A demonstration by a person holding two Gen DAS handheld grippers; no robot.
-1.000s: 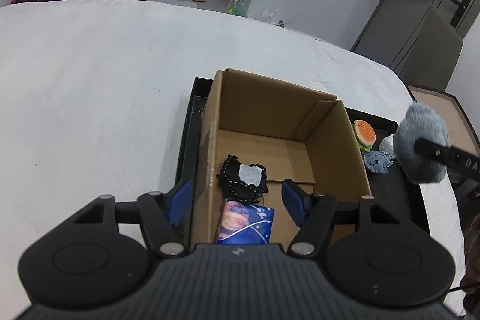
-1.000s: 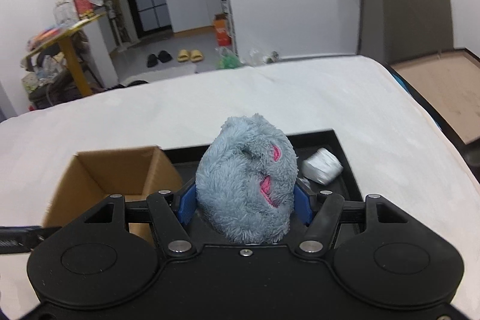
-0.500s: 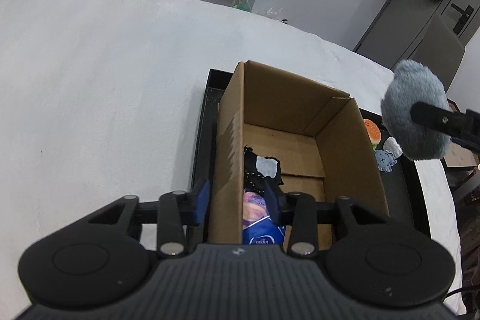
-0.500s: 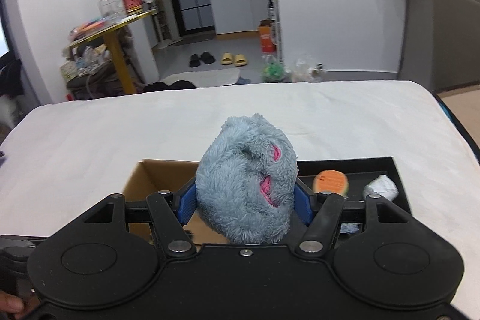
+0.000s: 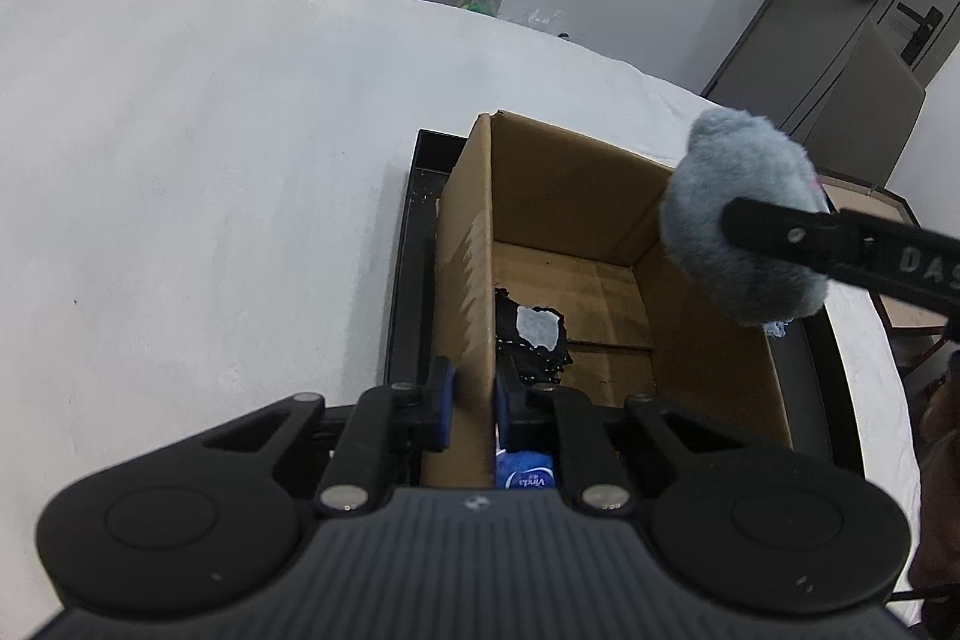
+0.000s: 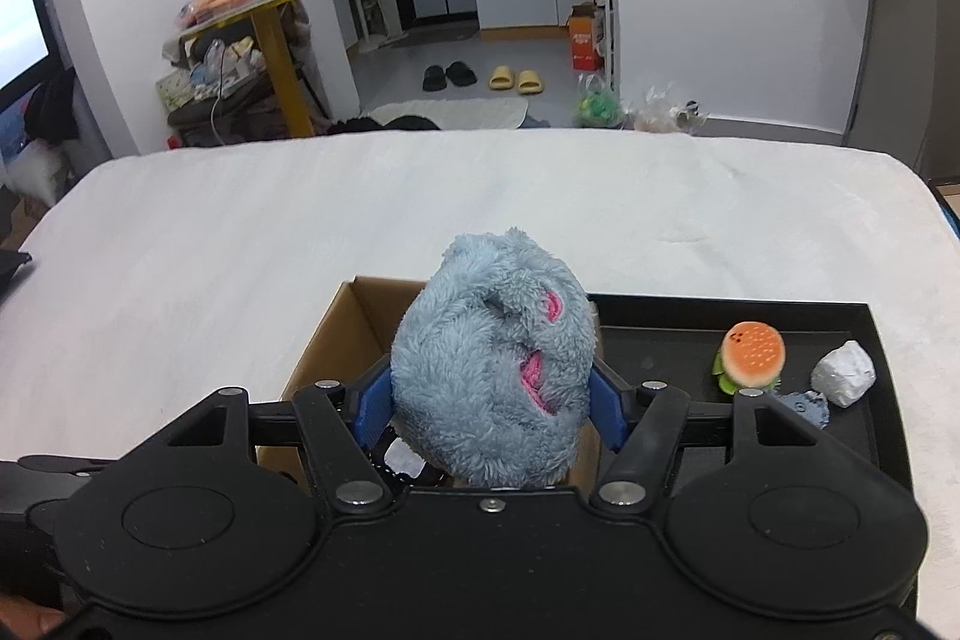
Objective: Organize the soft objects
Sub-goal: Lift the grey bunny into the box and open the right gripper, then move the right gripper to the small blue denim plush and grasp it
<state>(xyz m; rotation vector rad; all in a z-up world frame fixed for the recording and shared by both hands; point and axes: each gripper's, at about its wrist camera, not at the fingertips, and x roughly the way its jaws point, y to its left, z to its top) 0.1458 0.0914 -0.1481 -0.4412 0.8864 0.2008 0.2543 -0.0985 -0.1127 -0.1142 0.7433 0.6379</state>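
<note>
Left-wrist view: a white bed (image 5: 210, 196) fills the frame, and on it, at centre right, a black tray (image 5: 403, 292) is set with a cardboard box (image 5: 576, 244) standing in it. The box's left wall is pinched between the pads of the left gripper (image 5: 471, 403) — jaws closed on it. At right, over the box, a blue plush toy (image 5: 741, 214) is clamped by the right gripper (image 6: 491, 403). A burger toy (image 6: 751, 355) lies in the tray at right in the right-wrist view.

The left gripper (image 5: 471, 403) angles steeply downward, its blue pads pinched on the cardboard box wall (image 5: 465, 292). The right gripper (image 6: 492, 400), tilted downward, clamps the blue plush toy (image 6: 492, 358) between its pads.
</note>
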